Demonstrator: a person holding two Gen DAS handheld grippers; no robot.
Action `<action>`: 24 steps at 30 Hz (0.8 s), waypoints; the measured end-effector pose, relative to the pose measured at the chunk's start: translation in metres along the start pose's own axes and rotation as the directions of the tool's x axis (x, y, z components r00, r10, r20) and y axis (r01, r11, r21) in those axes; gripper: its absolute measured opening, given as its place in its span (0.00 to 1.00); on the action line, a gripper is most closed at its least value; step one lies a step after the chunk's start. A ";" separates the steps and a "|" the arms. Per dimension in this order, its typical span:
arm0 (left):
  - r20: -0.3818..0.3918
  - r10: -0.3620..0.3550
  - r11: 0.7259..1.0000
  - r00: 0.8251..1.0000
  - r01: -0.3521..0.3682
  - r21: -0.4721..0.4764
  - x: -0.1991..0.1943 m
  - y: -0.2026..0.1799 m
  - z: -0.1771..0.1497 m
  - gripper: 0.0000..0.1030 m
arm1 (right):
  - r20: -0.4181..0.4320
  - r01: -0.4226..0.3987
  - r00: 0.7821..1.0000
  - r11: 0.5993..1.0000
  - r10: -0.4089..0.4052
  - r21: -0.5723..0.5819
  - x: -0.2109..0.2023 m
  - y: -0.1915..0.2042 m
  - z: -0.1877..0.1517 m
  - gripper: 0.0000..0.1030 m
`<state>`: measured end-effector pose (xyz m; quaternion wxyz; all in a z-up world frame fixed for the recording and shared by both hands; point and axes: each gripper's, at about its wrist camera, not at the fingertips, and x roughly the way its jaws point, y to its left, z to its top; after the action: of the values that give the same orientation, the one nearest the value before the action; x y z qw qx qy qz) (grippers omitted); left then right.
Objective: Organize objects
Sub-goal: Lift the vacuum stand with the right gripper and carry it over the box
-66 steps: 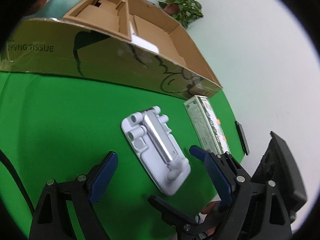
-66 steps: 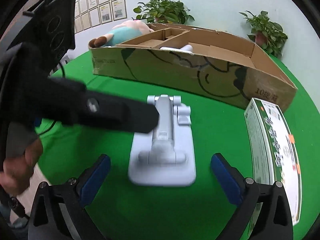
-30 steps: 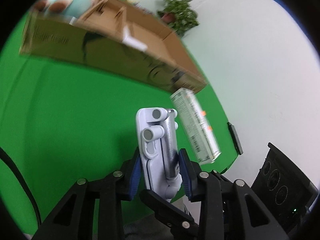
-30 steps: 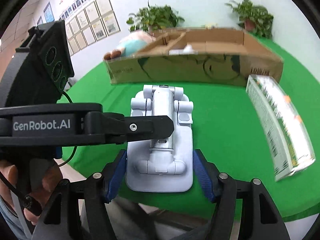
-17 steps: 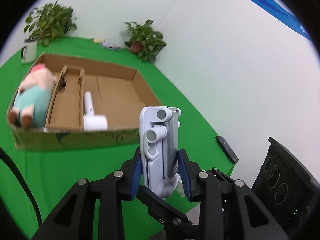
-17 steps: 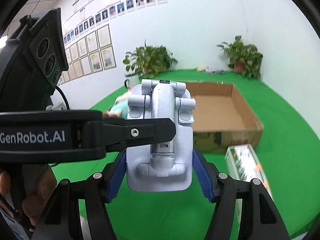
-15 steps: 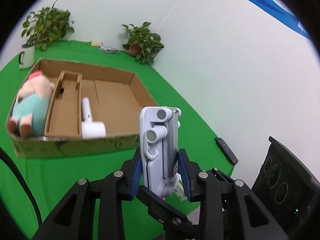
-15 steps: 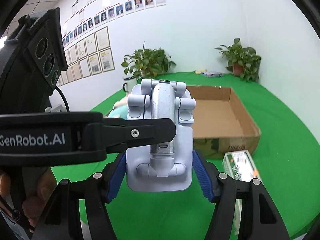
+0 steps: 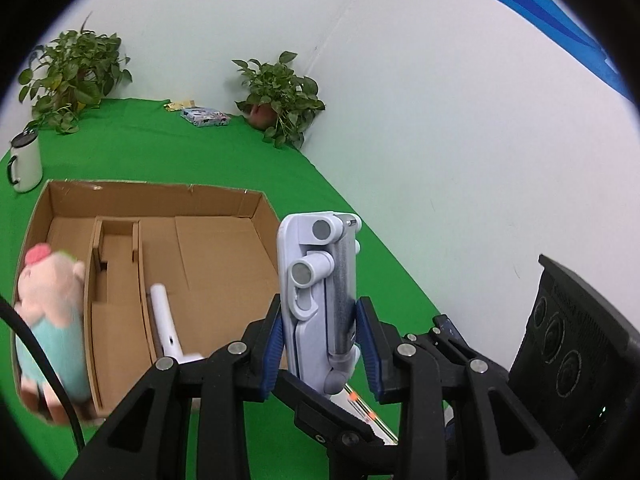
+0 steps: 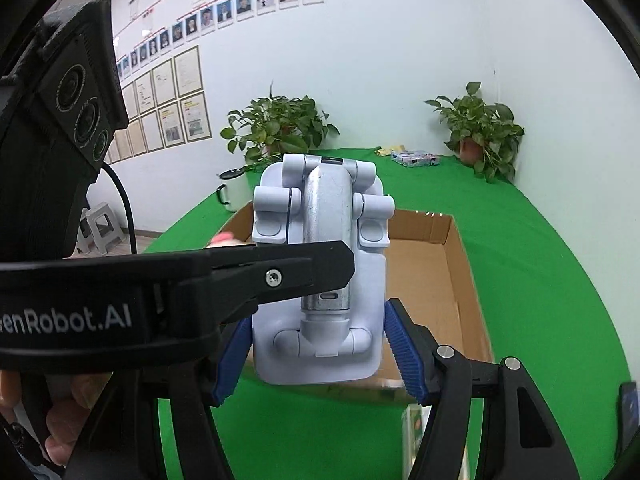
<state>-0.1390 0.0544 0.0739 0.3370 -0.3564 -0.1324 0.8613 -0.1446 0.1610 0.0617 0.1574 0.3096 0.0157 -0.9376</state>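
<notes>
Here, view by view:

Left wrist view
- Left gripper [image 9: 320, 346]: its blue pads press on the two narrow edges of the phone stand [image 9: 318, 300]; it pinches the stand.
- Phone stand: a pale lilac folded stand with a silver arm, held clear of the green table [image 9: 160, 152], upright in the picture, hinge end uppermost.
- Cardboard box [image 9: 224, 256]: open-topped, lying on the table beyond and to the left of the stand; a cardboard divider runs through its left part.
- Plush toy [image 9: 50, 308]: pink and teal, at the box's left end.
- White tube [image 9: 164, 320]: lying on the box floor just right of the divider.
- Mug [image 9: 24, 162]: white, on the table behind the box.

Right wrist view
- Right gripper [image 10: 318, 354]: its blue pads sit against the wide sides of the stand's base; it clamps the stand.
- Left gripper's finger [image 10: 256, 274]: a black bar crossing the stand's front.
- Stand's place: in the air, in front of the cardboard box.
- Hand [image 10: 60, 420]: at the lower left edge, partly hidden.
</notes>
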 end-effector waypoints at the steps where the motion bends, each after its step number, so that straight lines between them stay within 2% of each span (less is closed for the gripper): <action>1: -0.012 -0.006 1.000 1.000 0.006 0.006 0.006 0.003 0.009 0.31 | -0.016 -0.003 1.000 1.000 0.003 0.001 0.010 -0.006 0.012 0.60; 5: -0.050 0.011 1.000 0.999 -0.012 -0.019 0.031 0.018 0.034 0.30 | -0.077 -0.035 0.996 0.998 0.038 0.046 0.048 -0.032 0.050 0.60; 10: -0.127 0.036 0.998 0.991 -0.044 -0.054 0.069 0.040 0.036 0.30 | -0.170 -0.083 0.980 0.990 0.102 0.116 0.100 -0.066 0.062 0.60; 15: -0.205 0.034 0.991 0.978 -0.060 -0.119 0.101 0.071 0.016 0.29 | -0.268 -0.105 0.952 0.981 0.146 0.162 0.151 -0.080 0.045 0.60; 24: -0.308 0.042 0.975 0.951 -0.107 -0.197 0.136 0.105 -0.027 0.29 | -0.393 -0.130 0.894 0.964 0.215 0.231 0.195 -0.078 -0.030 0.60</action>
<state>-0.2414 0.0686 -0.0659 0.2807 -0.5222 -0.1566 0.7900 -0.2989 0.1828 -0.0824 0.2018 0.5158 -0.0725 -0.8294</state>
